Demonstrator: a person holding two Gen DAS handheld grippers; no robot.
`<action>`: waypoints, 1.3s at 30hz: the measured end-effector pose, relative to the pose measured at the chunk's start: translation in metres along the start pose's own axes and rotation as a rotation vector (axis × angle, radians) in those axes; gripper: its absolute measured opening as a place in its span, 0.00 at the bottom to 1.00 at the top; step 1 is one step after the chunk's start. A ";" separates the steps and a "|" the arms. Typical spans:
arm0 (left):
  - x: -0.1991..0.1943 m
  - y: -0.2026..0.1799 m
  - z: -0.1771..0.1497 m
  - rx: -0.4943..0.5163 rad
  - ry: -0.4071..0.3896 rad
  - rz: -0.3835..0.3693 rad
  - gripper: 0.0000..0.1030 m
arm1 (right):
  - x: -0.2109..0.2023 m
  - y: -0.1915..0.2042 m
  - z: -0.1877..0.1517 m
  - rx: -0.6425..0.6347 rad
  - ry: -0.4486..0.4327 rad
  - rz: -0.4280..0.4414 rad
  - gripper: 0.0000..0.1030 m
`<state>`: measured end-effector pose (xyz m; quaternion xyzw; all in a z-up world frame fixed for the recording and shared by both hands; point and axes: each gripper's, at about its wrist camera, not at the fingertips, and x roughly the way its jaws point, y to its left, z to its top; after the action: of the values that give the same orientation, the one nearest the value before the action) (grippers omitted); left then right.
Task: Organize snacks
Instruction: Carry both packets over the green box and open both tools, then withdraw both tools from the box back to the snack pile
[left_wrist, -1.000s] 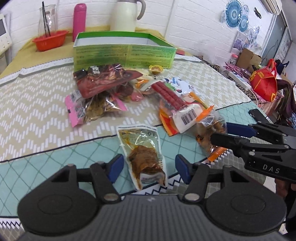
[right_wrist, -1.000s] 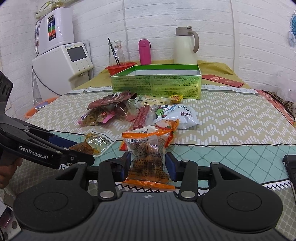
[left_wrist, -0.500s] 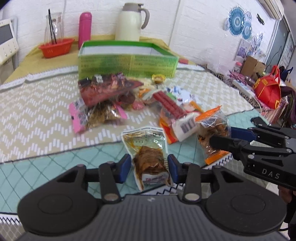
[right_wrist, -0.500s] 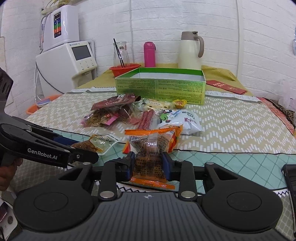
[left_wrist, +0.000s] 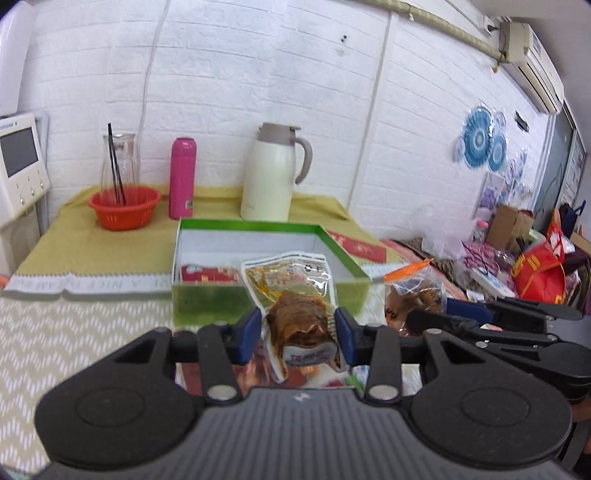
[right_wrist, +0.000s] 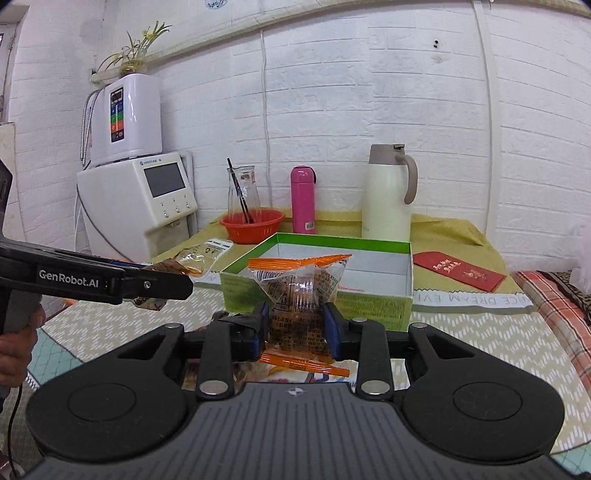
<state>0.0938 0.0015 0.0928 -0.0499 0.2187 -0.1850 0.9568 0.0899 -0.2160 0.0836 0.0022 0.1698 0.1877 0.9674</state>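
Note:
My left gripper is shut on a clear vacuum pouch of brown meat and holds it in the air in front of the open green box. A red packet lies inside the box. My right gripper is shut on an orange-edged clear snack bag, also lifted, just before the green box. The right gripper and its bag show at the right of the left wrist view. The left gripper with its pouch shows at the left of the right wrist view.
Behind the box stand a cream thermos jug, a pink bottle, an orange basket with a glass carafe, and a white appliance. A red envelope lies right of the box. More snacks lie under the grippers, mostly hidden.
Both grippers closed on their snack packs, lifted them off the table and moved forward toward the green box.

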 end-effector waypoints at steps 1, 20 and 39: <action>0.008 0.001 0.006 0.000 -0.007 0.011 0.40 | 0.008 -0.005 0.005 0.005 -0.001 -0.005 0.54; 0.196 0.048 0.046 -0.112 0.137 0.027 0.40 | 0.163 -0.076 0.017 0.083 0.159 -0.092 0.55; 0.177 0.038 0.049 -0.103 0.024 0.171 0.87 | 0.153 -0.067 0.015 -0.058 0.063 -0.111 1.00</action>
<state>0.2756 -0.0289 0.0591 -0.0777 0.2429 -0.0920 0.9626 0.2527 -0.2220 0.0429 -0.0414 0.1945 0.1385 0.9702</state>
